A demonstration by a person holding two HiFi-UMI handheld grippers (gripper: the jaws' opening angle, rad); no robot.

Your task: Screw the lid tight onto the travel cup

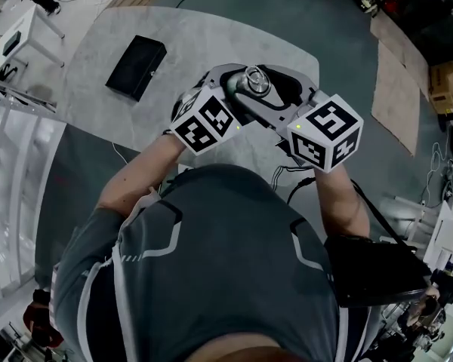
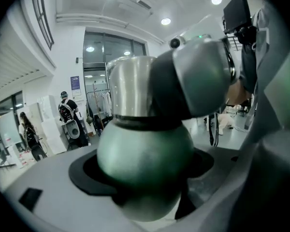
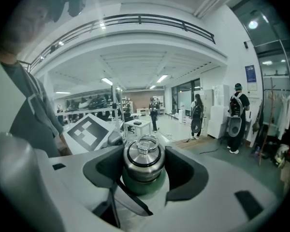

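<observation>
The travel cup has a green body [image 2: 145,163] and a steel lid [image 2: 130,88] with a ring on top. In the head view the lid [image 1: 255,81] shows between both grippers, held up over the table. My left gripper [image 1: 230,89] is shut on the green body, which fills the space between its black pads [image 2: 82,173]. From the right, my right gripper [image 1: 287,93] meets the cup. Its pads [image 3: 186,170] sit against the steel lid [image 3: 143,158], shut on it. A black strap [image 3: 130,197] hangs from the cup's neck.
A black flat case [image 1: 136,66] lies on the grey table [image 1: 98,89] at the far left. Cardboard sheets [image 1: 396,81] lie on the floor to the right. People stand far off in the room in both gripper views.
</observation>
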